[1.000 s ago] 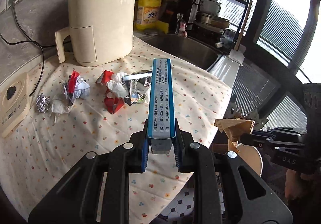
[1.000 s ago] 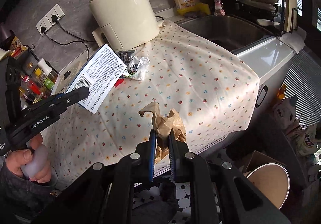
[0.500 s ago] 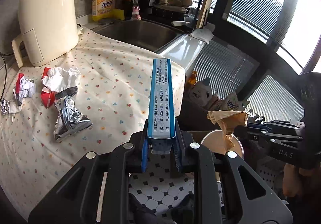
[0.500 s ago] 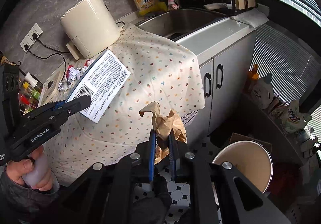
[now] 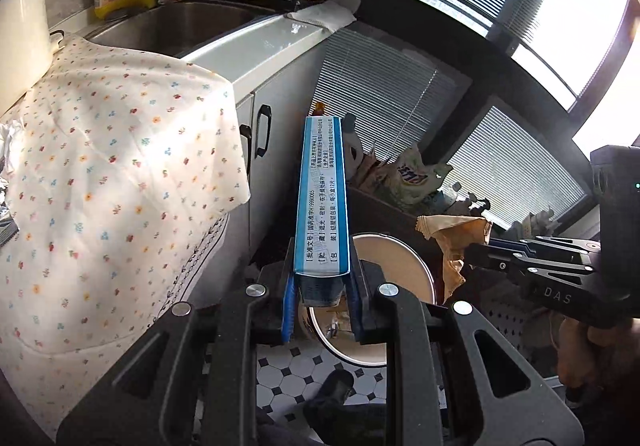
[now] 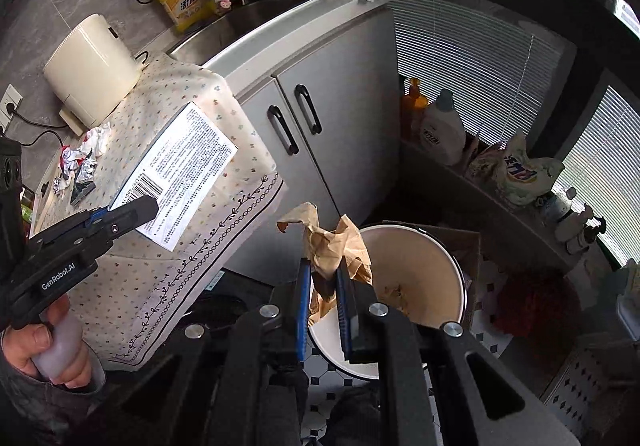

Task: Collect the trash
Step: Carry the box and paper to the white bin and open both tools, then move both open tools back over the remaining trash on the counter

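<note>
The left gripper was clamped on the near end of a flat blue-and-white printed cardboard box, which stood edge-up and stuck out ahead of the pads. The right gripper was pinched narrowly on a crumpled piece of brown paper. Both pieces of trash hung over the floor beside the counter, above or just short of a round cream-coloured waste bin standing on the black-and-white tiled floor. More crumpled wrappers lay on the floral-print cloth covering the counter, near a cream plastic appliance. A steel sink sat beyond the cloth.
</note>
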Demonstrator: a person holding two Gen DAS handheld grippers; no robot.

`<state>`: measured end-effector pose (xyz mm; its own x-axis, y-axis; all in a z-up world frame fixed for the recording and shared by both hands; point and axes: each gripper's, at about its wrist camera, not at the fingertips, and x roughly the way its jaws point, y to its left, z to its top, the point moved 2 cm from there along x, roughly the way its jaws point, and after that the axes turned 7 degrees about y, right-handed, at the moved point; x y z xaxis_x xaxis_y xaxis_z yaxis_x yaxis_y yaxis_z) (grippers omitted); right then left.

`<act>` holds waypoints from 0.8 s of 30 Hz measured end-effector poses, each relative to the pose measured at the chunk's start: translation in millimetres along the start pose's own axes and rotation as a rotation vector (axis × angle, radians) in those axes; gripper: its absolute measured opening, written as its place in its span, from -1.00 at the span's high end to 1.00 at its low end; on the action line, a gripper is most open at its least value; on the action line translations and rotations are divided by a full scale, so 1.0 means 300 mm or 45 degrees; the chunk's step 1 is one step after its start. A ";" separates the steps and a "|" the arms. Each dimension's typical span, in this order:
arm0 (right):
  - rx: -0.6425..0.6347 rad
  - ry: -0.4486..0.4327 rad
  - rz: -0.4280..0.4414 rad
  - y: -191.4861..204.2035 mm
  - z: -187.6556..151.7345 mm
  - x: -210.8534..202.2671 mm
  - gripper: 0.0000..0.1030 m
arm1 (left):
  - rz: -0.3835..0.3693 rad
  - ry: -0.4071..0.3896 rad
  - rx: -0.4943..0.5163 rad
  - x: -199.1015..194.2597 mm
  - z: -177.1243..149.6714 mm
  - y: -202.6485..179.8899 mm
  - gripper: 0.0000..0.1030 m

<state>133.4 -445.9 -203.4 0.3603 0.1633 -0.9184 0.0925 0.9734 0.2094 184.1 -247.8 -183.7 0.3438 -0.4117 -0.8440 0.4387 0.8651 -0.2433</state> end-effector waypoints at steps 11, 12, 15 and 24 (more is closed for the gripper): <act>0.078 0.102 -0.058 -0.207 -0.057 0.098 0.19 | -0.069 0.144 0.013 0.231 -0.046 -0.135 0.59; 0.082 0.106 -0.066 -0.219 -0.064 0.096 0.19 | -0.075 0.161 0.009 0.253 -0.054 -0.139 0.60; 0.113 0.112 -0.089 -0.261 -0.081 0.089 0.17 | -0.096 0.208 0.002 0.319 -0.072 -0.156 0.59; 0.186 0.074 -0.158 -0.330 -0.123 0.016 -0.12 | -0.179 0.331 -0.014 0.438 -0.077 -0.185 -0.21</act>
<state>91.8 -535.6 -240.9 0.2838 0.0570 -0.9572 0.2683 0.9536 0.1364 185.7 -343.4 -292.0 0.0553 -0.4413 -0.8956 0.4573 0.8086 -0.3702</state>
